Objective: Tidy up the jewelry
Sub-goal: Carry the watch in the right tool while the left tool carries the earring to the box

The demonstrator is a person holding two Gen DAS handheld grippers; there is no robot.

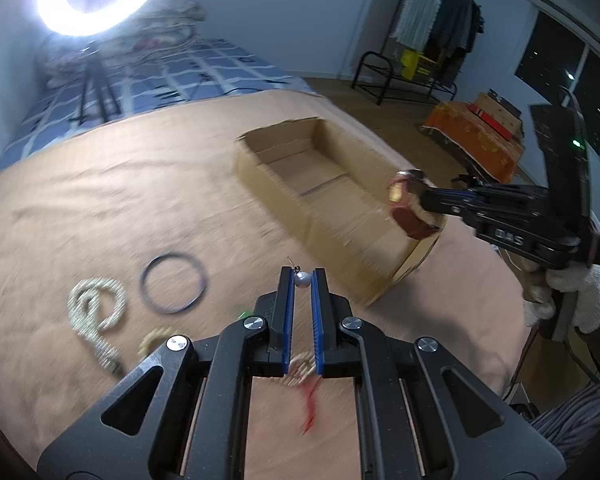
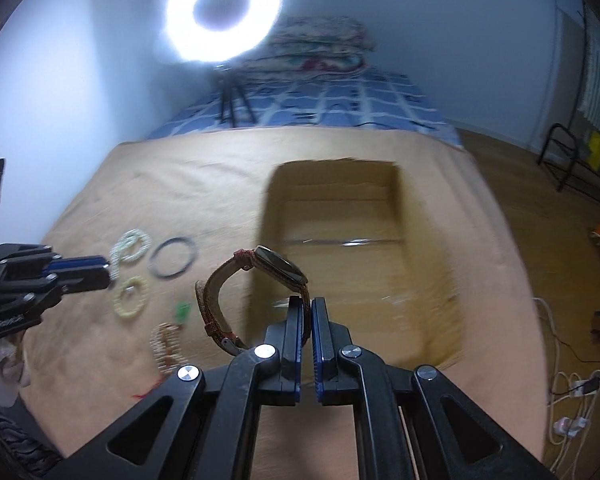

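My left gripper (image 1: 303, 278) is shut on a small silver pearl earring (image 1: 302, 279), held above the tan cloth. My right gripper (image 2: 307, 300) is shut on the strap of a wristwatch (image 2: 278, 266) with a reddish-brown band, held at the near left edge of the open cardboard box (image 2: 420, 240). In the left wrist view the right gripper (image 1: 420, 196) holds the watch (image 1: 406, 208) over the box's (image 1: 284, 200) right end. On the cloth lie a dark ring bangle (image 1: 173, 283), a beaded bracelet (image 1: 96, 304), and more beaded pieces (image 2: 130, 296).
The tan cloth (image 1: 100, 200) covers a bed with a blue checked sheet (image 2: 320, 104). A ring light on a tripod (image 2: 224, 12) stands behind. A clothes rack (image 1: 432, 32) and floor cables (image 2: 572, 392) are to the right. A red thread (image 1: 310, 404) lies near me.
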